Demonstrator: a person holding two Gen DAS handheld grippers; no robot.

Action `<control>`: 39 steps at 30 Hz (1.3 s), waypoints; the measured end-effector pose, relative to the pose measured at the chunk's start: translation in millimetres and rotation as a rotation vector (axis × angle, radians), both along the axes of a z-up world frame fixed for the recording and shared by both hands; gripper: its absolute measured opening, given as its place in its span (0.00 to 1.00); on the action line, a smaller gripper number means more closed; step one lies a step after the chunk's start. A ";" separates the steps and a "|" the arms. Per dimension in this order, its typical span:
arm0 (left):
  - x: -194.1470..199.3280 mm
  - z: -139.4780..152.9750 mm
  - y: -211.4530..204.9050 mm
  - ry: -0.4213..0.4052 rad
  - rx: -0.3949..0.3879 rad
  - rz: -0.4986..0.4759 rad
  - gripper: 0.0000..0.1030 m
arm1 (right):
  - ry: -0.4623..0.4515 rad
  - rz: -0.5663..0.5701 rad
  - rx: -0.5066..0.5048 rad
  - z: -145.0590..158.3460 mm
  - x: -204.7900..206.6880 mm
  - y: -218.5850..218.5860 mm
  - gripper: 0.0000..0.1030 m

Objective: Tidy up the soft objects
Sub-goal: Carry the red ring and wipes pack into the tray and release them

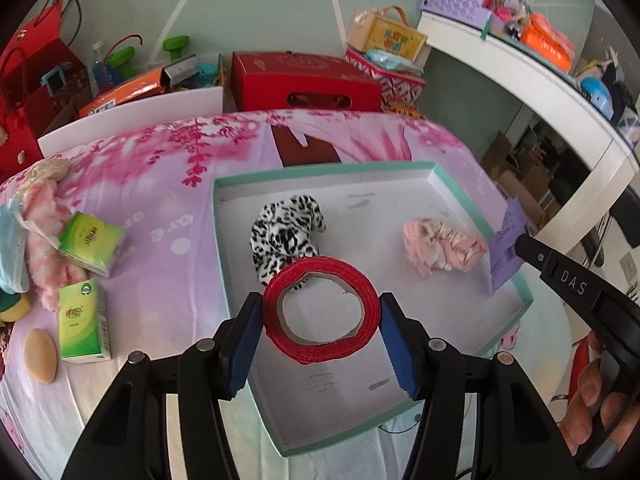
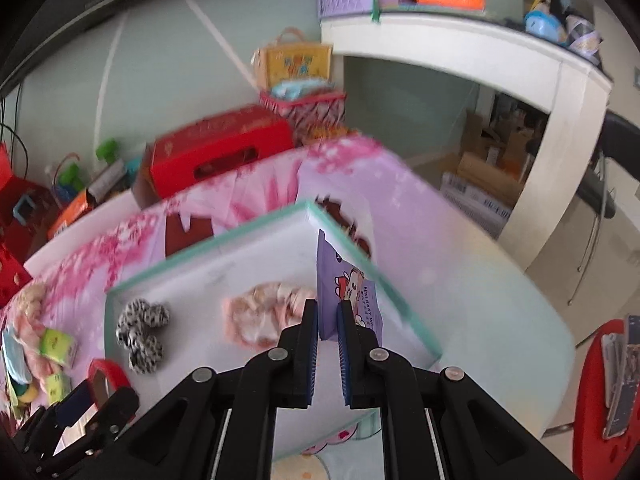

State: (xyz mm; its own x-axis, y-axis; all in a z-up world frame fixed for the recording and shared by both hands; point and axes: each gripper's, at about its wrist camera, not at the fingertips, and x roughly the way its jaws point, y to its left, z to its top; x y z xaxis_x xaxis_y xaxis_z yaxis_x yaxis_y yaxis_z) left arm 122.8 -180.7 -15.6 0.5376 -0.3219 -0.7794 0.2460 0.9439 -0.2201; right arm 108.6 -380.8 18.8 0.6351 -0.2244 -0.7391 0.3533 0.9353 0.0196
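Observation:
My left gripper (image 1: 320, 316) is shut on a red ribbon roll (image 1: 320, 344) and holds it over the white tray with a teal rim (image 1: 320, 169). A black-and-white spotted plush (image 1: 286, 232) and a pink crumpled cloth (image 1: 440, 246) lie in the tray. My right gripper (image 2: 328, 320) is shut on a purple wipes packet (image 2: 344, 288), held upright over the tray's right side (image 2: 404, 304); the packet also shows in the left wrist view (image 1: 506, 240). The ribbon roll (image 2: 108, 372) and left gripper (image 2: 84, 408) appear at lower left in the right wrist view.
Left of the tray, on the pink floral cloth (image 1: 160, 200), lie two green tissue packs (image 1: 90, 242), (image 1: 82, 320), a pink fluffy cloth (image 1: 44, 236), a blue mask (image 1: 12, 248) and a beige oval sponge (image 1: 40, 354). A red box (image 1: 304, 82) stands behind. A white shelf (image 1: 520, 72) is at right.

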 end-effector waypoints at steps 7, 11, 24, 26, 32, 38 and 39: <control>6.1 -18.7 -7.0 0.040 0.056 -0.013 0.58 | 0.087 0.059 0.000 -19.4 8.3 16.2 0.10; 9.2 -25.9 -5.7 0.060 0.068 -0.011 0.58 | 0.123 0.085 -0.001 -27.4 12.1 26.1 0.10; 16.3 -36.8 -3.3 0.097 0.071 -0.010 0.61 | 0.188 0.122 0.026 -42.7 19.8 38.1 0.23; 16.4 -36.8 -3.2 0.103 0.059 -0.017 0.67 | 0.196 0.119 0.040 -44.1 20.4 36.9 0.36; 13.7 -33.6 -7.6 0.097 0.055 -0.041 0.74 | 0.173 0.089 0.067 -39.1 18.0 29.4 0.62; 10.5 -24.4 -5.9 0.086 0.020 -0.048 0.89 | 0.174 0.062 0.075 -39.7 18.7 22.9 0.75; 10.1 -22.7 -6.3 0.082 0.024 -0.048 0.89 | 0.174 0.055 0.079 -40.3 18.7 21.2 0.79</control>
State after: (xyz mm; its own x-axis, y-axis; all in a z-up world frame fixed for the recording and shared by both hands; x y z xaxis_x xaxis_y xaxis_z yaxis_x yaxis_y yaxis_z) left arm 132.9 -187.0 -38.3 0.4558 -0.3266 -0.8280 0.2731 0.9367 -0.2191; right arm 127.3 -359.6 -21.4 0.5058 -0.1297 -0.8529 0.3064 0.9512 0.0370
